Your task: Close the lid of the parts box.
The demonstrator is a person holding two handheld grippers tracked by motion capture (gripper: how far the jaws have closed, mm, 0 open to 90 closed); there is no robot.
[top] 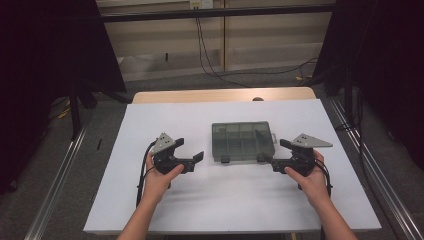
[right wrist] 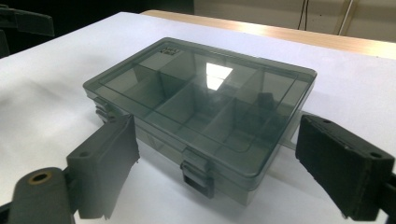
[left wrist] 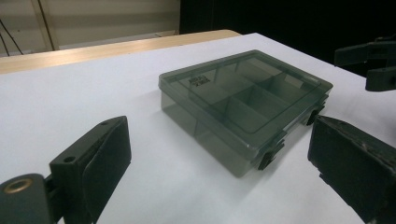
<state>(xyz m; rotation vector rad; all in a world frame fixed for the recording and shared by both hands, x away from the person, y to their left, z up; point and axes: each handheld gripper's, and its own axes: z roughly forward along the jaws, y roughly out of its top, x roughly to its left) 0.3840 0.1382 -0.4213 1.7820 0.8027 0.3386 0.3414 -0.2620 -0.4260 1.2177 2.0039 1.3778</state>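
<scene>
A smoky-grey clear compartment box [top: 242, 141] lies with its lid down at the middle of the white table [top: 150, 200]. Two dark latches [right wrist: 196, 175] sit on its near side. Inside the box [right wrist: 201, 105] are dividers and a dark shape that I cannot identify. My left gripper [top: 190, 149] is held open to the left of the box [left wrist: 243, 102], apart from it. My right gripper [top: 275, 152] is open at the box's near right corner, and its jaws stand either side of that corner without touching it. The left gripper's own view [left wrist: 219, 140] and the right gripper's own view [right wrist: 219, 140] show both pairs of jaws spread wide.
A wooden strip [top: 220, 95] runs along the table's far edge. Metal rails [top: 55, 180] flank the table on the floor. Cables [top: 210, 60] trail across the floor behind it, and dark curtains hang at both sides.
</scene>
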